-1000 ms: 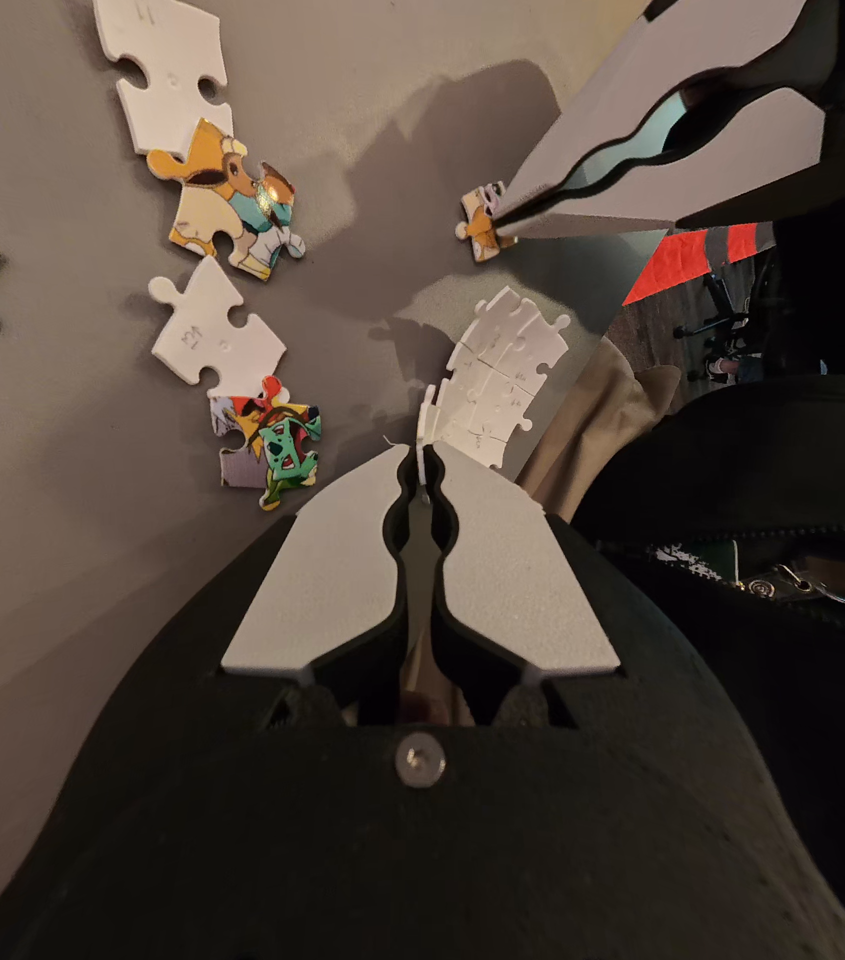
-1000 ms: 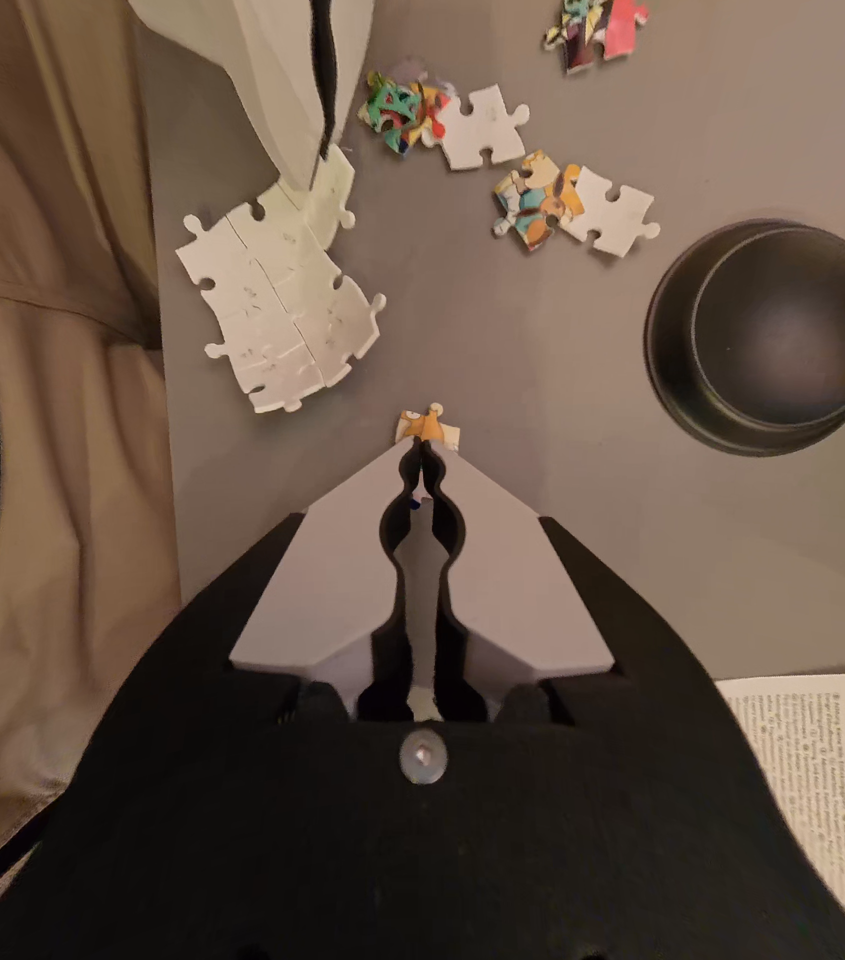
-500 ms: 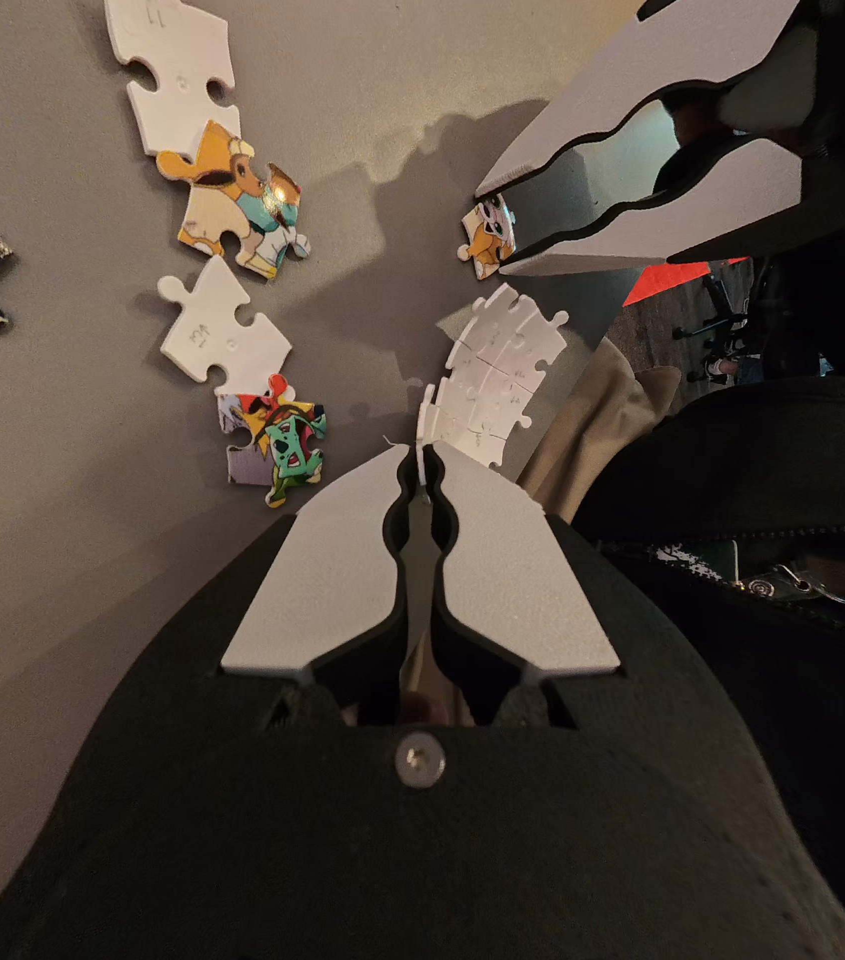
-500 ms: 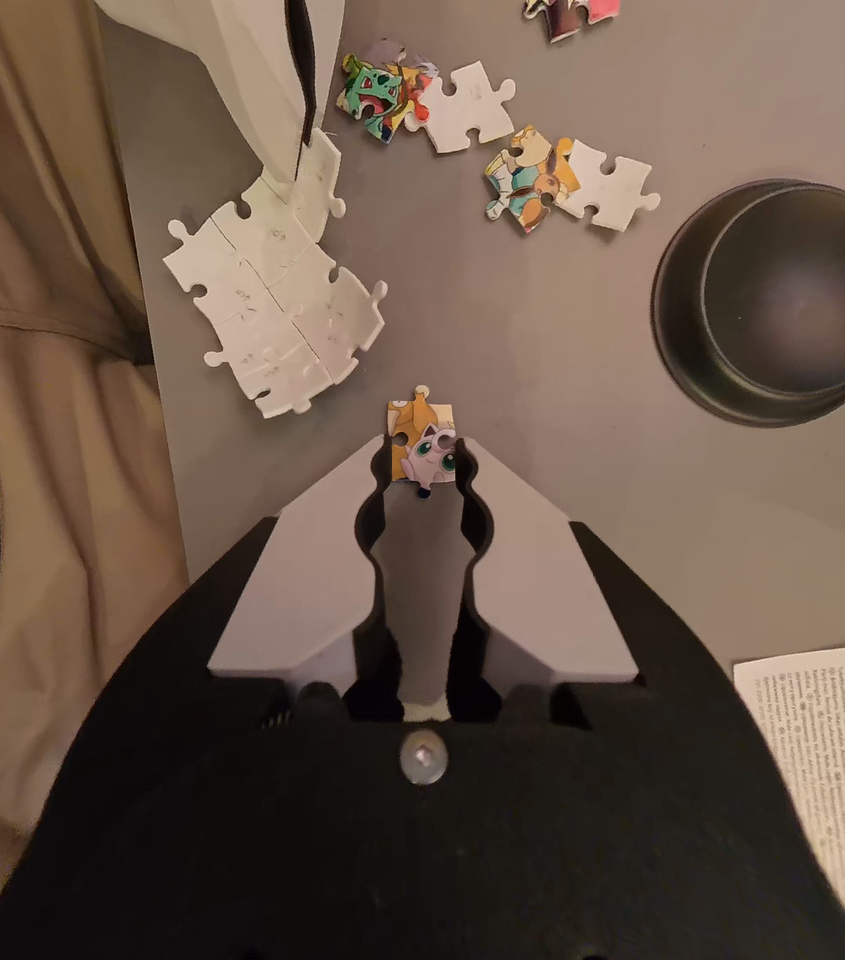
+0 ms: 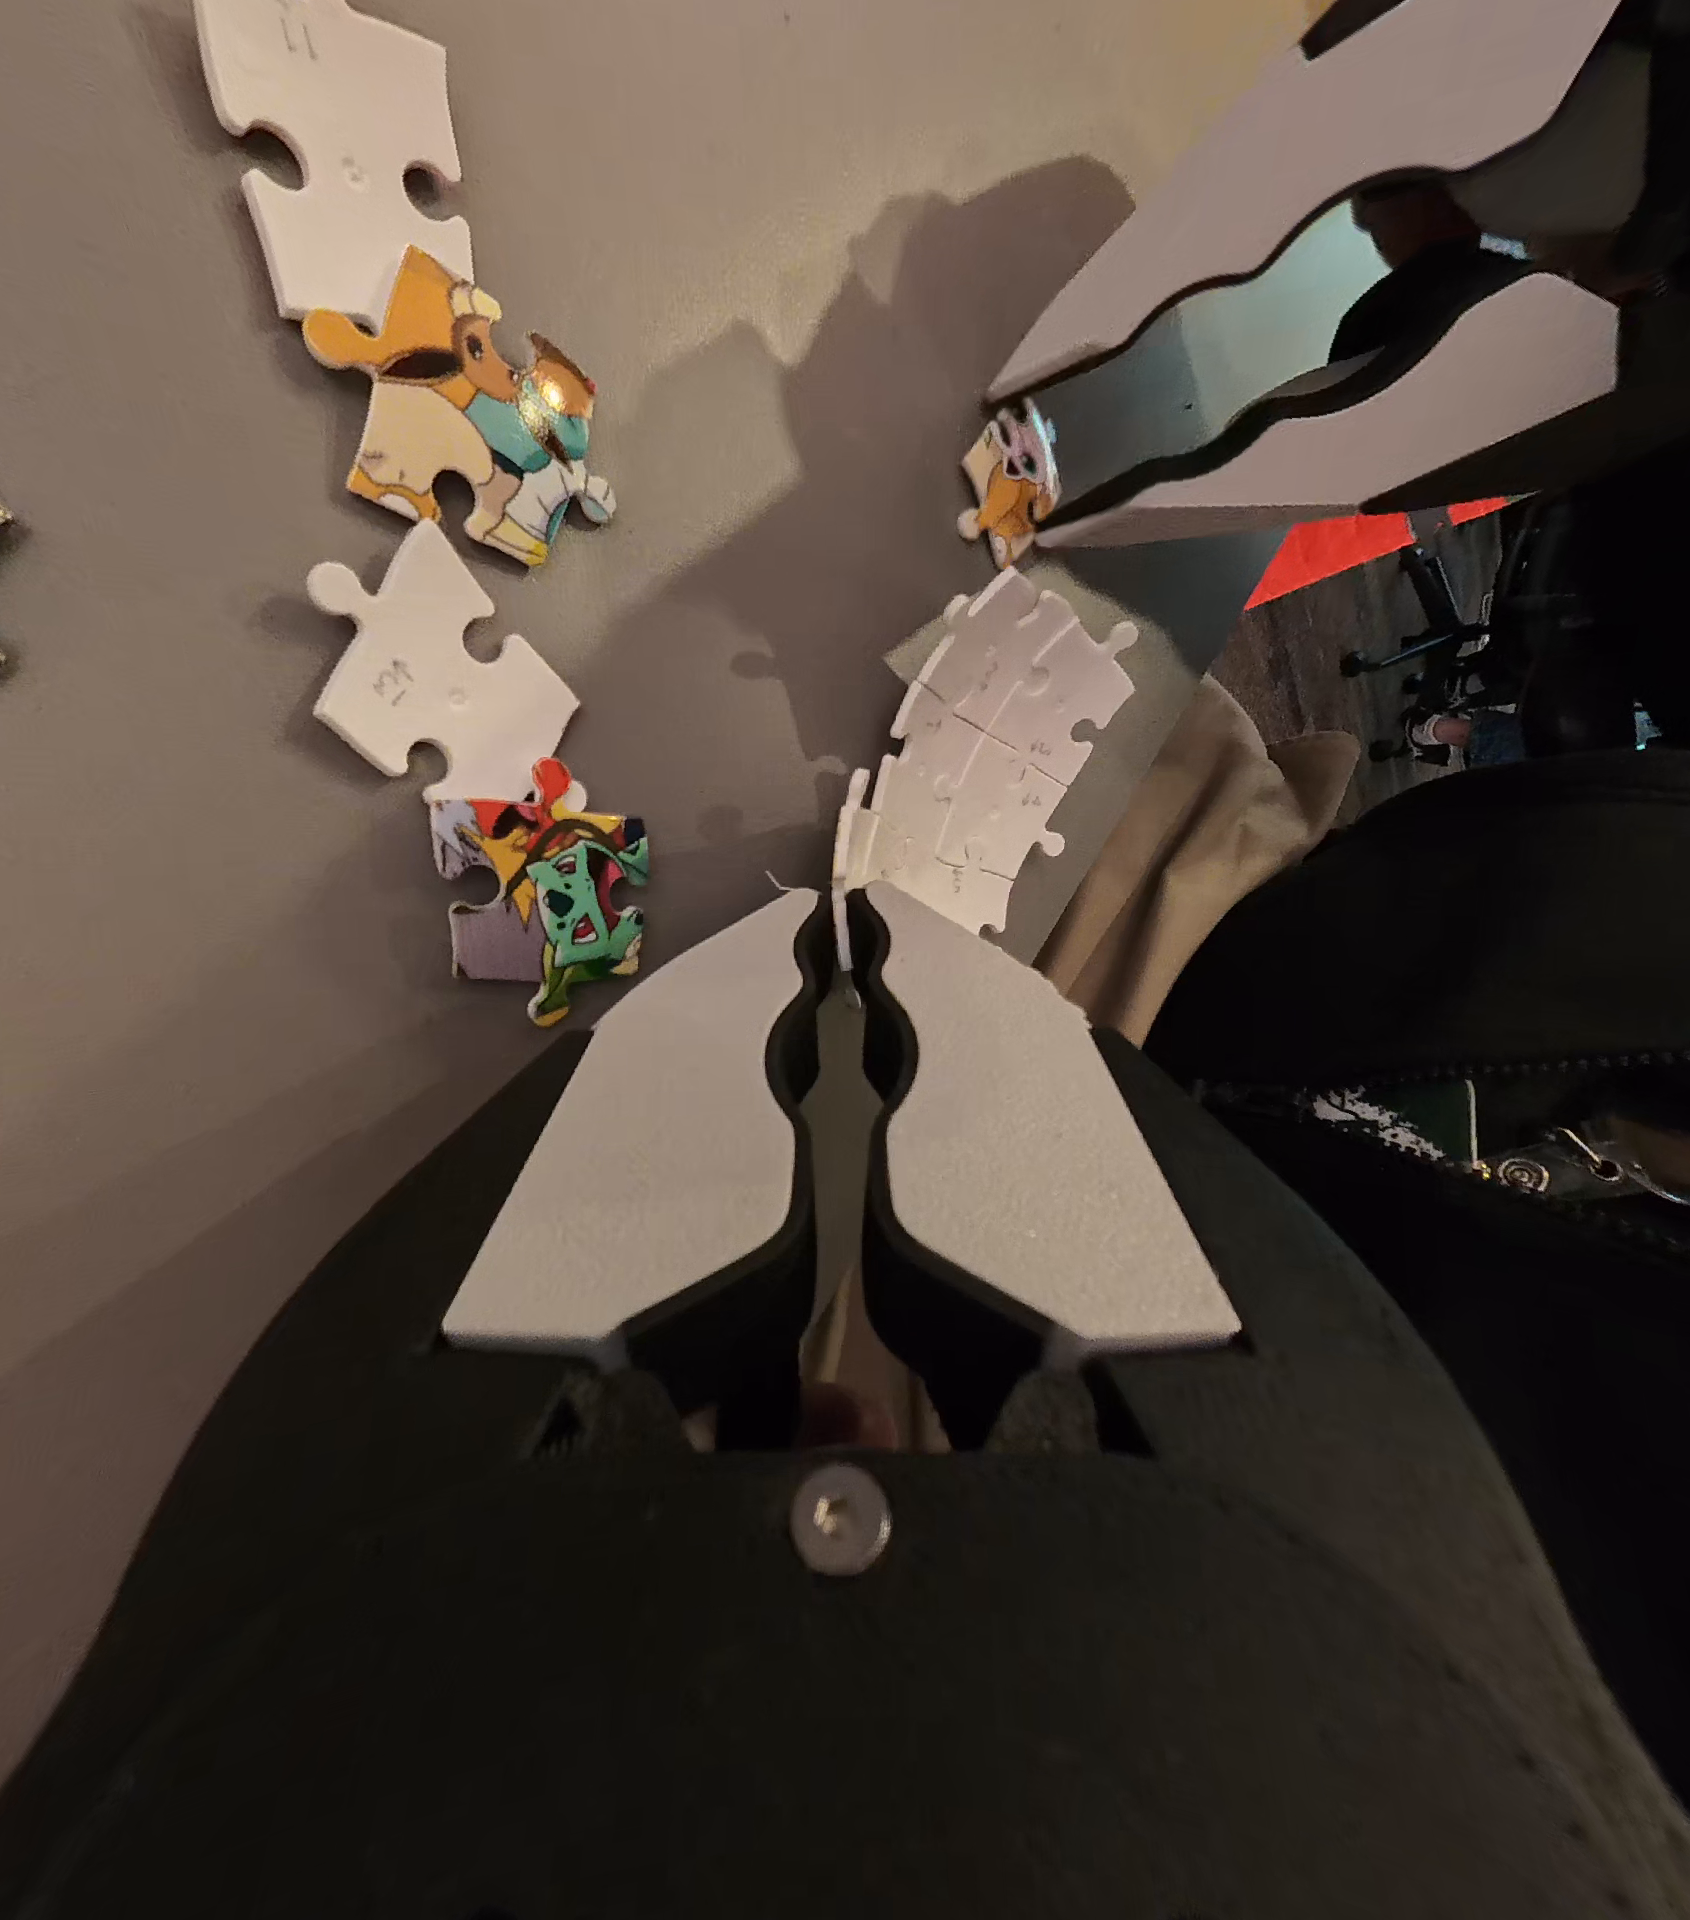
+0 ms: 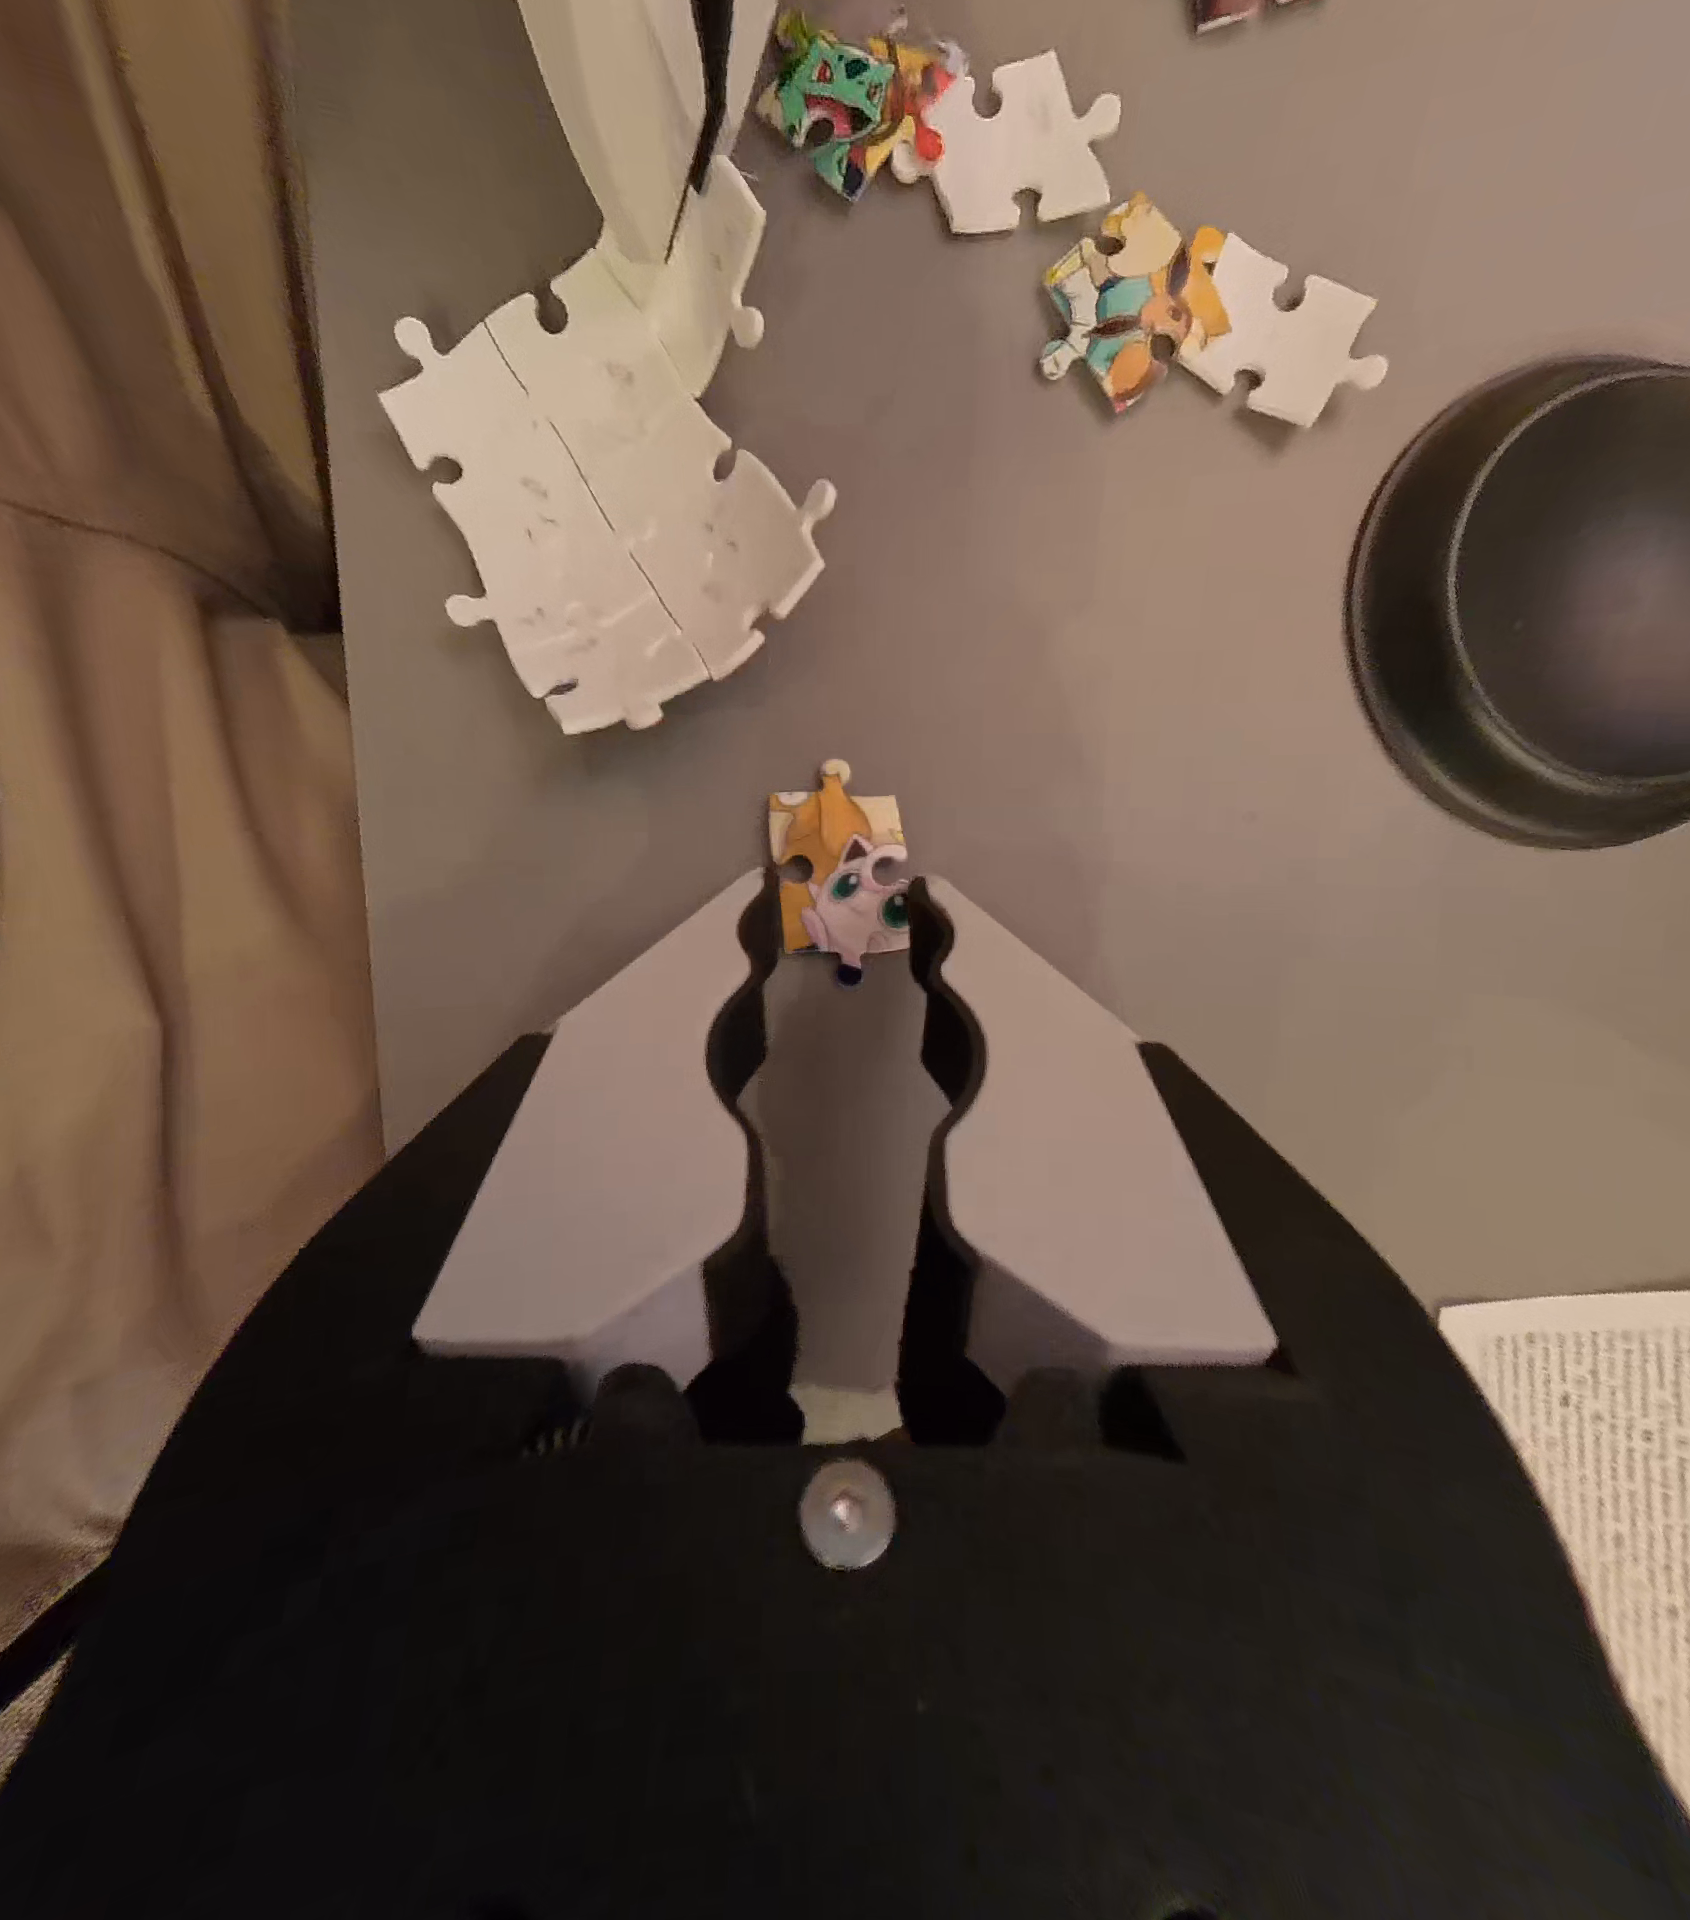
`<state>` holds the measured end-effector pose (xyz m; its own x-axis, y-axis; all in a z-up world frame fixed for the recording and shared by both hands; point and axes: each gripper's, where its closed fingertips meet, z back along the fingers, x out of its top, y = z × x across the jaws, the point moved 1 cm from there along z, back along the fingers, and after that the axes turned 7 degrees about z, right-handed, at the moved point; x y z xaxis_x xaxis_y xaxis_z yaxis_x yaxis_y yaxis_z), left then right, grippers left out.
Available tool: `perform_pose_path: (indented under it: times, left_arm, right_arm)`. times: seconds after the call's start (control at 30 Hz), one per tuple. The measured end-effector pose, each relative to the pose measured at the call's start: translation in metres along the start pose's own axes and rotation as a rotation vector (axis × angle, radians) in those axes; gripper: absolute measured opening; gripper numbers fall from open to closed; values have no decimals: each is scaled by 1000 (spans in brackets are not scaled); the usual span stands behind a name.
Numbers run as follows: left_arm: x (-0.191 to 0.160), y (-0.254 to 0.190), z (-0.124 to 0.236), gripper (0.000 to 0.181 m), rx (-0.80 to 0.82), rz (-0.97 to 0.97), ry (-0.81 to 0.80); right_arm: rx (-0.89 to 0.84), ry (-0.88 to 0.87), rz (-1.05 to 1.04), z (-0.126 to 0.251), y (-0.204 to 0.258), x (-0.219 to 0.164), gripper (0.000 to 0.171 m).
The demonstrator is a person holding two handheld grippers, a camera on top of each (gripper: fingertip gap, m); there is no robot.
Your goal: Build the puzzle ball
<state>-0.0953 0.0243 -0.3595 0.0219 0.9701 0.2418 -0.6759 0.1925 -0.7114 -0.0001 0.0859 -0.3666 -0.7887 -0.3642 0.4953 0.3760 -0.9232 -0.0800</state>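
My left gripper (image 5: pixel 846 906) is shut on the edge of a curved white section of several joined puzzle pieces (image 5: pixel 997 748), held tilted just above the grey table. It also shows in the right wrist view (image 6: pixel 602 520), with the left gripper (image 6: pixel 685 208) above it. My right gripper (image 6: pixel 841 888) is open, its fingertips either side of a small orange and pink puzzle piece (image 6: pixel 836 862) lying picture-up on the table. The left wrist view shows the right gripper (image 5: pixel 1017 468) at the top right, with that piece (image 5: pixel 1007 499) between its tips.
Loose pairs lie on the table (image 6: pixel 1080 727): a green and red piece (image 5: pixel 550 883) joined to a white one (image 5: pixel 436 675), an orange piece (image 5: pixel 467 416) joined to another white one (image 5: pixel 342 135). A black round bowl (image 6: pixel 1589 603) stands right. A printed sheet (image 6: pixel 1651 1558) lies near right. Beige cloth (image 6: pixel 114 623) hangs past the table's left edge. The black round bowl (image 6: pixel 1589 603) is about 12 cm from my right fingertips.
My right gripper has opened and let go of the orange and pink piece, which now lies flat, picture-up, on the table. My left gripper stays shut on the white section.
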Motion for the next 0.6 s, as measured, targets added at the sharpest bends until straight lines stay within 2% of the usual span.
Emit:
perform_pose_path:
  times: [0.33, 0.47, 0.6]
  left_arm:
    - [1, 0, 1, 3, 3, -1, -6]
    - [1, 0, 0, 3, 2, 1, -3]
    - [4, 0, 0, 2, 11, -5, -2]
  right_arm:
    - [-47, -56, -15, 5, -7, -2, 22]
    - [-164, -6, 78, 17, -20, -3, 23]
    - [-335, 102, 278, 20, -30, -5, 23]
